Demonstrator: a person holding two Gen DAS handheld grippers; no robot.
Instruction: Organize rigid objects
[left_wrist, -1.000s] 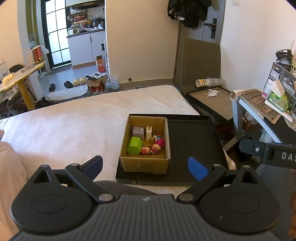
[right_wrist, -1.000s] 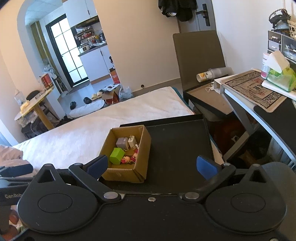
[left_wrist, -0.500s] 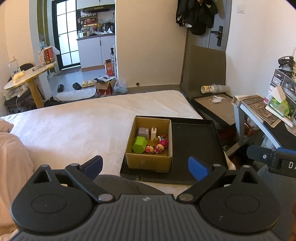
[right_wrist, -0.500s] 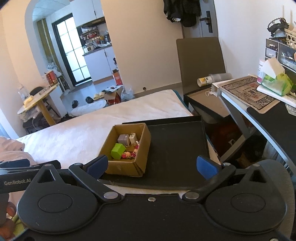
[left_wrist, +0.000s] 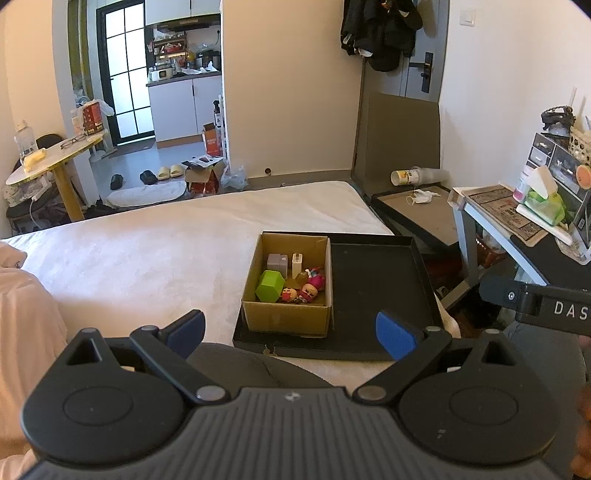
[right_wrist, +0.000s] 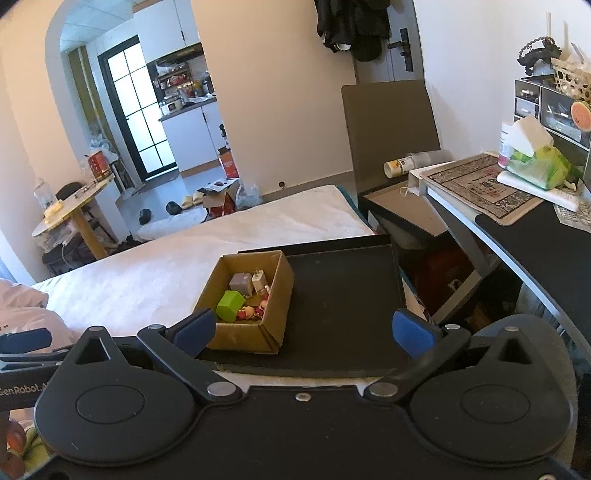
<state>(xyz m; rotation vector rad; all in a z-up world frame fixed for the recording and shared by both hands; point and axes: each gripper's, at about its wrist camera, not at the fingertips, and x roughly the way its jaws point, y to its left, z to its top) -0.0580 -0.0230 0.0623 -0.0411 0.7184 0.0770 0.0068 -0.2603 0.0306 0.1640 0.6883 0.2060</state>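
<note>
cardboard box (left_wrist: 288, 317) in black tray (left_wrist: 384, 295), bed (left_wrist: 147, 251)

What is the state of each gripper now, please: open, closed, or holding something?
Left gripper: open, holding nothing.
Right gripper: open, holding nothing.

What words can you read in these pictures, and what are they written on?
"DAS": white letters on the black right gripper body, cut off by the edge of the left wrist view.
"GenRobot.A": white letters on the black left gripper body, cut off, in the right wrist view.
Too small or blurred to read: the print on the patterned mat, the red can, the tipped-over cup and the orange box.
</note>
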